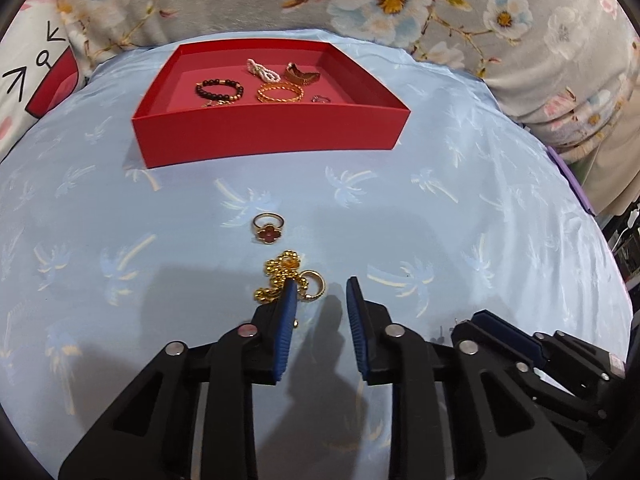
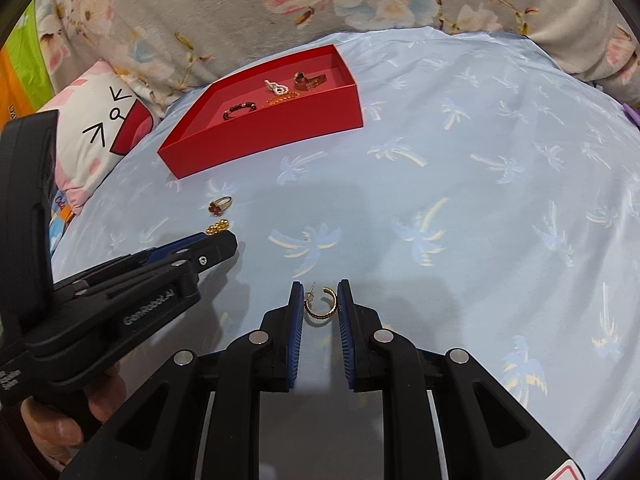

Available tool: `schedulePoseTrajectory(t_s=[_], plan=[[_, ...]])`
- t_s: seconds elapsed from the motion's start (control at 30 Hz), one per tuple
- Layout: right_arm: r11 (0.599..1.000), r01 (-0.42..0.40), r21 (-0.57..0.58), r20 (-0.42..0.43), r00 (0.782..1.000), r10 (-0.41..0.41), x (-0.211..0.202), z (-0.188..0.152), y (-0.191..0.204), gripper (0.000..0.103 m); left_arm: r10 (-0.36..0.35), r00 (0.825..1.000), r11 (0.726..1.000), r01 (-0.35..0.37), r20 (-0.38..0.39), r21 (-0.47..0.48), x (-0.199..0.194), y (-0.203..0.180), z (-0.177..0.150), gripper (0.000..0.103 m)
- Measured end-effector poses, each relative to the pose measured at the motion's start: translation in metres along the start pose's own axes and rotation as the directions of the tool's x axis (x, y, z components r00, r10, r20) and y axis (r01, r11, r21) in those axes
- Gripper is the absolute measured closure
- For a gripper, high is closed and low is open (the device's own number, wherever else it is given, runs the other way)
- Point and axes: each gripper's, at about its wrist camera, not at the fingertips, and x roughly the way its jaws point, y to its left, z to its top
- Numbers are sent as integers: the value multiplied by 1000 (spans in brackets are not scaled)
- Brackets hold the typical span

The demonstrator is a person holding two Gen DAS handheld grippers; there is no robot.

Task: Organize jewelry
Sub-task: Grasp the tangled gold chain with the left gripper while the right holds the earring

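We see the tray (image 1: 272,136) toward the bed's (image 1: 480,208) far edge, bracelets (image 1: 280,93) inside; nearer us lies a ring (image 1: 268,228), a chain (image 1: 280,276) just before it.

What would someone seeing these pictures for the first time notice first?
Probably the bright red tray at the far side of the pale blue palm-print cloth, already holding bracelets and rings. Next, the loose pieces on the cloth nearer the camera: a gold ring with a red clover and a gold bead chain just beyond the left gripper. In the right wrist view, a gold hoop earring sits between the right gripper's jaws.
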Motion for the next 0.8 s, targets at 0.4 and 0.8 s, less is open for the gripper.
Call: schedulePoseTrajectory(t_s=[0.4, 0.8], plan=[[1000, -9, 12, 0, 1000, 9, 0, 2, -4, 87, -5, 1000, 1000, 5, 22, -22, -5, 10, 0, 103], [1000, -9, 15, 4, 1000, 9, -1, 2, -4, 87, -32, 999, 999, 32, 45, 0, -8, 3, 15, 74]])
